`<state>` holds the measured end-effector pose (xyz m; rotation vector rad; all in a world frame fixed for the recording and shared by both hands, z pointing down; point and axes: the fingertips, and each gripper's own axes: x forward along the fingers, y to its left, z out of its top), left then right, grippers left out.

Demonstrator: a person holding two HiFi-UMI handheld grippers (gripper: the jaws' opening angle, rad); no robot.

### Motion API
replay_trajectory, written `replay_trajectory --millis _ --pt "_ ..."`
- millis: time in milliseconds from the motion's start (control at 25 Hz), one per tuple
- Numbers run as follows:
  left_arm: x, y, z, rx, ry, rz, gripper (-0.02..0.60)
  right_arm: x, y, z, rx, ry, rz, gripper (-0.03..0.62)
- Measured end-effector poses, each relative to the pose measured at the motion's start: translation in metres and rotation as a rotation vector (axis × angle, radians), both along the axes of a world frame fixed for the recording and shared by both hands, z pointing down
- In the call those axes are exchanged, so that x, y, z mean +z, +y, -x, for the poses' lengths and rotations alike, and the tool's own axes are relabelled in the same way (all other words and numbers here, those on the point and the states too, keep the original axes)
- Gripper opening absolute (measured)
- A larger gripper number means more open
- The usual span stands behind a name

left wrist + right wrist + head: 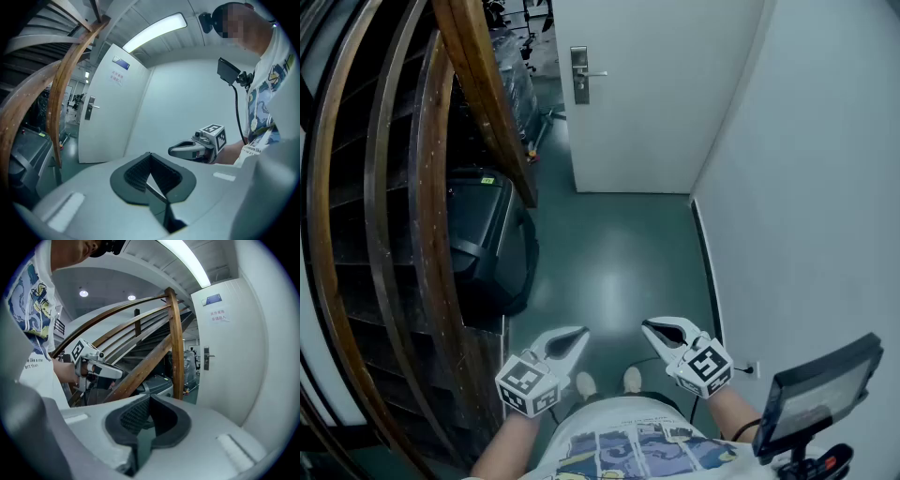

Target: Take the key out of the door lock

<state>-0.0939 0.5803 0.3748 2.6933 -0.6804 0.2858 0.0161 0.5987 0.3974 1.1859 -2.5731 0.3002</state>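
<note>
A white door (647, 84) stands at the far end of the narrow hallway, with a metal lock plate and lever handle (579, 75) on its left side. The key is too small to make out in any view. Both grippers are held low in front of the person, far from the door. My left gripper (581, 331) is shut and empty; its own view shows the lock plate (89, 107) in the distance. My right gripper (647, 325) is shut and empty too, with the handle (206, 357) far ahead in its view. Each gripper shows in the other's view, the right gripper (171, 151) and the left gripper (119, 374).
A curved wooden stair railing (478, 84) and a black machine (487, 234) line the left side of the green floor (609, 262). A white wall (806, 187) runs along the right, with a socket (754, 368) low down. A small screen (820, 389) sits at the person's right.
</note>
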Motion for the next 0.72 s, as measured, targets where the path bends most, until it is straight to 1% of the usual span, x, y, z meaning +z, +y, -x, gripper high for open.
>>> replay_trajectory --millis 360,520,720 --pt "0.001 -0.004 0.018 -0.006 0.000 0.007 0.005 0.000 -0.004 0.018 -0.012 0.007 0.007 0.002" --pt "0.003 -0.007 0.030 -0.002 0.002 0.007 0.005 0.005 -0.010 0.029 0.001 0.005 0.017 0.003" --pt "0.007 -0.014 0.046 0.003 -0.003 -0.008 0.005 0.006 -0.015 0.043 0.016 0.003 0.000 0.003"
